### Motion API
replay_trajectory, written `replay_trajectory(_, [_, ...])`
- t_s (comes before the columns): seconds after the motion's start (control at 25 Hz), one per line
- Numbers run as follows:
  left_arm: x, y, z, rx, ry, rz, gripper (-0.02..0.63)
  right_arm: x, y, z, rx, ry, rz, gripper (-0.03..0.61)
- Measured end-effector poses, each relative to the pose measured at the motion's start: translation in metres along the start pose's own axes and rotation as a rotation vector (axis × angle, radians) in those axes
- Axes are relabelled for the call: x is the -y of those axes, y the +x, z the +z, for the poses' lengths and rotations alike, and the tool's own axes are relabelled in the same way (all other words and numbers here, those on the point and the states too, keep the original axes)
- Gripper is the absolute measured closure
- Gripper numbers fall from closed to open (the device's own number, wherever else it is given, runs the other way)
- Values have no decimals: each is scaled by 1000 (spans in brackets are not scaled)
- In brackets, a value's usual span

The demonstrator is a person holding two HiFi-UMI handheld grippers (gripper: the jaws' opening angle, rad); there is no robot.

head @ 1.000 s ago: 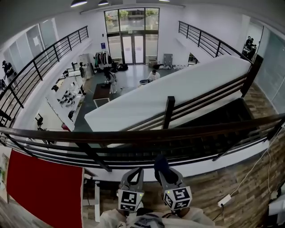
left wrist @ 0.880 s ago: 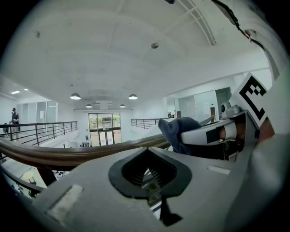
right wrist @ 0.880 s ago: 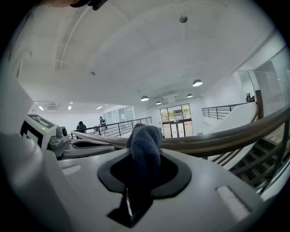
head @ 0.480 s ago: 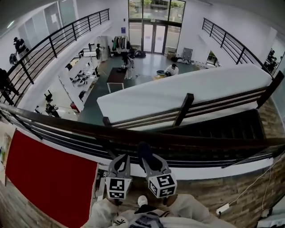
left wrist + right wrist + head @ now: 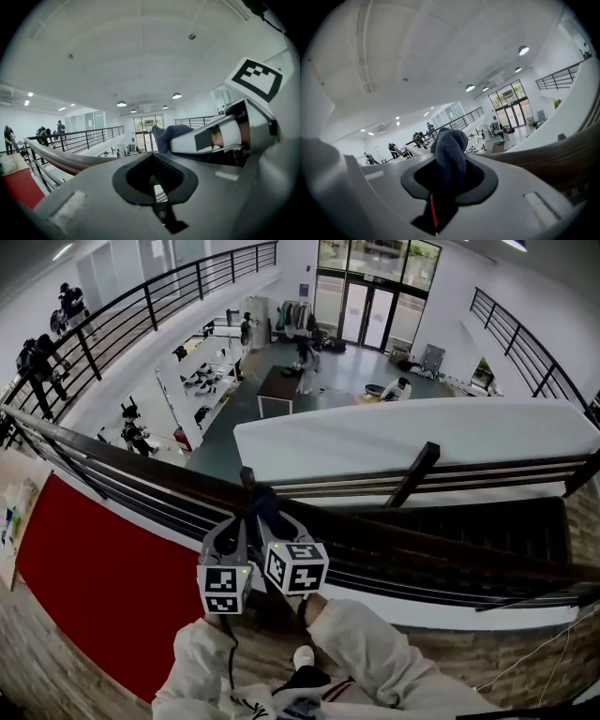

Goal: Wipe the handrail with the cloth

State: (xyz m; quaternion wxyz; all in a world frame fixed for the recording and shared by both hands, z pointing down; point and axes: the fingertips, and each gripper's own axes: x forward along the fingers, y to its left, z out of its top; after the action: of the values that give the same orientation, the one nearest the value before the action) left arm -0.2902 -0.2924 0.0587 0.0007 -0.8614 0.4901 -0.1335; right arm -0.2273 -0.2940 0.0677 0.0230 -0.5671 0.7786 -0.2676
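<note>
A mezzanine overlooks a bright hall. At its dark handrail (image 5: 141, 462), the right gripper (image 5: 270, 521) pinches a blue cloth (image 5: 265, 501); the left gripper (image 5: 228, 535), closed and empty, hovers just beside.

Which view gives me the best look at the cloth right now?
The right gripper view: the dark cloth is pinched between its tongs, large and central. The head view shows only a small dark wad at the handrail; the left gripper view catches its tip from the side.
</note>
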Motion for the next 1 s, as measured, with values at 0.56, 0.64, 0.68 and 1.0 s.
replay_trajectory(0.56, [-21,5,-26,-37,-33,43,612,2,43,-13,-96,-62,-99,491])
replay_trajectory(0.64, [-17,3,-24,-39,-38,33,612,3,40,-12,-97,-61,-101,491])
replay_trajectory(0.68, [-14,2,-23,-42,-41,25,612,4,37,-12,-98,-61,-105,491])
replay_trajectory(1.0, [17,-4,-26,-54,-36,-12,612,26,12,-10,-101,-60,-139,489])
